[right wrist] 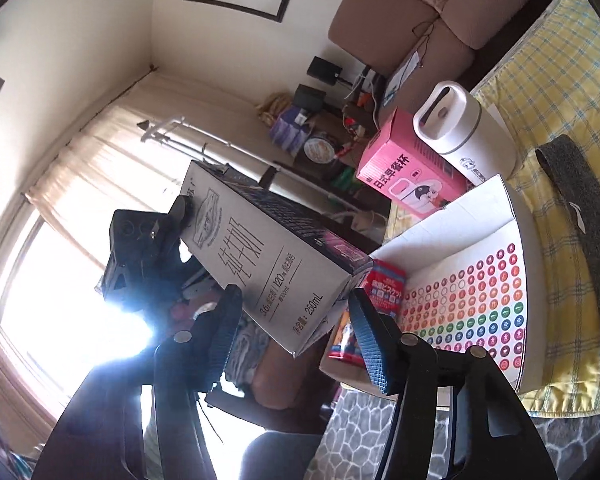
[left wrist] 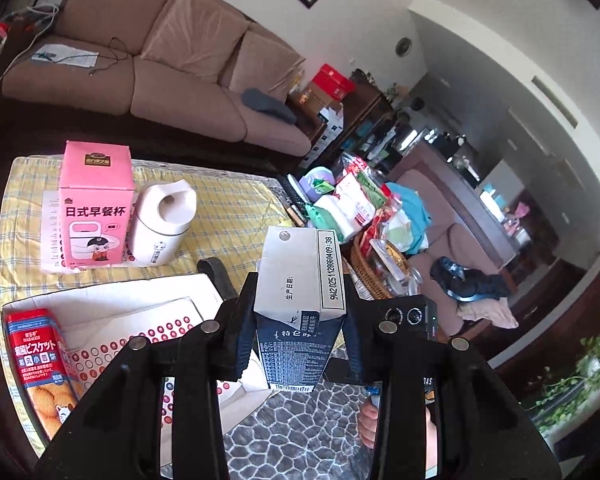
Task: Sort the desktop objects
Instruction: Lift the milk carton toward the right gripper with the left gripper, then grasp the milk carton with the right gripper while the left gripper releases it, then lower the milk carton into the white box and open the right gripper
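Note:
A dark blue and white milk carton hangs in the air in front of the table, with my left gripper shut on its narrow sides. From the right wrist view the same carton lies tilted, its 250 mL end between the fingers of my right gripper. One of those fingers meets the carton's face. The other finger stands a little off its corner, so this gripper is open. The left gripper clamps the carton's far end.
A white cardboard box printed with coloured dots holds a red biscuit box. Behind it on the yellow checked cloth stand a pink box and a white lidded cup. A wicker basket of snack packets sits right.

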### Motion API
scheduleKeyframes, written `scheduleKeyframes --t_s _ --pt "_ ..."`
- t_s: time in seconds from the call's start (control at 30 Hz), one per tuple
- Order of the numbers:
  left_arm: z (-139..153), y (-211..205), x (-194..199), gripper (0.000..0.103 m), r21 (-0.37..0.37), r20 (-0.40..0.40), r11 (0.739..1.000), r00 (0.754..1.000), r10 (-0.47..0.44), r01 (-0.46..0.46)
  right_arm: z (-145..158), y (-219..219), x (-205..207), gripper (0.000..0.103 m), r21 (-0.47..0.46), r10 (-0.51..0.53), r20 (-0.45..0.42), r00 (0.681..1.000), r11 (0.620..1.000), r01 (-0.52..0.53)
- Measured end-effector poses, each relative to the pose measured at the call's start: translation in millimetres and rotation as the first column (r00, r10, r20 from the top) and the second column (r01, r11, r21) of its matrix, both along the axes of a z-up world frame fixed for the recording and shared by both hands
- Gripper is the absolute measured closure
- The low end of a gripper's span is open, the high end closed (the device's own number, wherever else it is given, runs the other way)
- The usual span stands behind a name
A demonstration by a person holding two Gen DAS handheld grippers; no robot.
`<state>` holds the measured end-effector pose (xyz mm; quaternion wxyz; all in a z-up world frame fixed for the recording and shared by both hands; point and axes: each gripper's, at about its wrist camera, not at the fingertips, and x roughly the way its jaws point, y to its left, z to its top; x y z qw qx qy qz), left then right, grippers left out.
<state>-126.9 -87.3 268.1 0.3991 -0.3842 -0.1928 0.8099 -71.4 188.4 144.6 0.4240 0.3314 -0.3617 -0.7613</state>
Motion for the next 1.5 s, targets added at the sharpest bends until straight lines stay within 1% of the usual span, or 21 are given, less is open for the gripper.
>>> scheduleKeyframes --t_s 0.03,0.07,0.1,0.23,0.33,0.4,0.47,0.5,0.53,0.57,0.63,0.67,0.8,0.87,0.93,0.97,1.13,1.23,1.33,1.4,1.5 --pt "-4.1 -4.4 1.4 0.068 -0.004 0.009 1.000 1.000 0.015 -0.015 2.3 -4.2 0.1 0.033 0.085 -0.030 -0.015 0.999 0.996 0.031" --pt "-7.5 -8.7 -1.0 0.068 -0.002 0.023 1.000 0.999 0.025 -0.025 4.4 -8.1 1.1 0.018 0.160 -0.059 -0.031 0.998 0.985 0.063" --pt "-11.4 -12.7 -3.1 0.068 0.000 0.035 0.999 0.999 0.034 -0.034 6.8 -12.0 3.0 0.014 0.223 -0.075 -0.060 0.995 0.971 0.086" --pt "-23.7 -21.7 -4.3 0.068 0.002 0.061 0.999 0.998 0.034 -0.034 21.4 -41.7 17.6 0.010 0.490 0.003 -0.246 0.969 0.864 0.121" --pt "-23.3 -21.9 0.1 0.068 -0.018 0.049 1.000 0.999 0.008 -0.008 36.5 -74.6 31.3 0.007 0.665 0.160 -0.379 0.911 0.732 0.149" --pt "-21.1 -22.2 2.5 0.068 -0.017 0.044 1.000 0.999 -0.001 0.002 39.9 -95.7 37.6 0.004 0.751 0.275 -0.421 0.865 0.640 0.162" --pt "-18.6 -23.5 5.4 0.068 -0.001 0.044 1.000 0.999 -0.007 0.007 37.7 -112.0 35.4 0.005 0.803 0.345 -0.405 0.847 0.577 0.148" --pt "-18.5 -24.5 6.4 0.068 0.011 0.046 1.000 0.999 -0.009 0.009 36.6 -118.1 32.1 0.009 0.816 0.362 -0.392 0.846 0.562 0.138" --pt "-18.4 -25.8 7.8 0.068 0.023 0.048 1.000 0.999 -0.012 0.011 35.5 -121.1 28.7 0.032 0.819 0.377 -0.381 0.844 0.562 0.119" --pt "-18.9 -26.8 8.6 0.068 0.035 0.051 0.999 0.999 -0.016 0.014 34.9 -122.9 23.3 0.045 0.826 0.374 -0.362 0.854 0.554 0.108" --pt "-17.9 -29.4 10.6 0.067 0.038 0.047 0.999 0.999 -0.014 0.013 31.1 -127.4 16.4 0.046 0.837 0.392 -0.328 0.859 0.542 0.072" --pt "-18.1 -30.8 10.5 0.067 0.032 0.044 0.999 0.999 -0.020 0.018 29.8 -131.0 17.6 0.046 0.853 0.407 -0.335 0.850 0.515 0.090" --pt "-22.5 -48.2 2.5 0.062 0.048 0.070 0.999 0.998 -0.010 0.007 24.3 -147.6 22.4 0.047 0.915 0.472 -0.372 0.800 0.334 0.228" --pt "-27.8 -57.2 -6.7 0.056 0.070 0.097 0.997 0.995 -0.017 0.011 12.9 -164.7 16.7 0.048 0.931 0.524 -0.364 0.770 0.196 0.307" --pt "-37.7 -63.3 -19.2 0.042 0.091 0.137 0.996 0.990 -0.018 0.005 -5.5 -178.8 10.9 0.048 0.921 0.595 -0.342 0.727 0.058 0.386" --pt "-43.9 -65.2 -26.0 0.041 0.086 0.153 0.996 0.988 -0.012 -0.002 -14.7 -185.0 6.5 0.048 0.907 0.624 -0.330 0.708 0.003 0.420" --pt "-80.7 -92.1 -56.1 0.042 0.113 0.223 0.990 0.973 0.056 -0.083 -68.7 -207.0 -22.9 0.048 0.808 0.733 -0.266 0.626 -0.184 0.559" --pt "-95.1 -114.9 -61.4 0.042 0.119 0.233 0.983 0.967 0.108 -0.138 -113.1 -216.5 -39.4 0.048 0.720 0.790 -0.208 0.576 -0.275 0.637" --pt "-111.0 -128.0 -63.3 0.042 0.071 0.253 0.984 0.958 0.138 -0.160 -149.1 -225.0 -50.6 0.048 0.642 0.816 -0.176 0.550 -0.329 0.693" --pt "-121.4 -130.5 -62.6 0.042 0.030 0.261 0.988 0.955 0.141 -0.154 -163.5 -230.9 -54.1 0.048 0.612 0.815 -0.168 0.555 -0.355 0.707" --pt "-133.9 -133.9 -60.8 0.042 0.024 0.291 0.990 0.948 0.127 -0.140 -178.3 -239.4 -55.4 0.048 0.601 0.808 -0.159 0.567 -0.377 0.705"
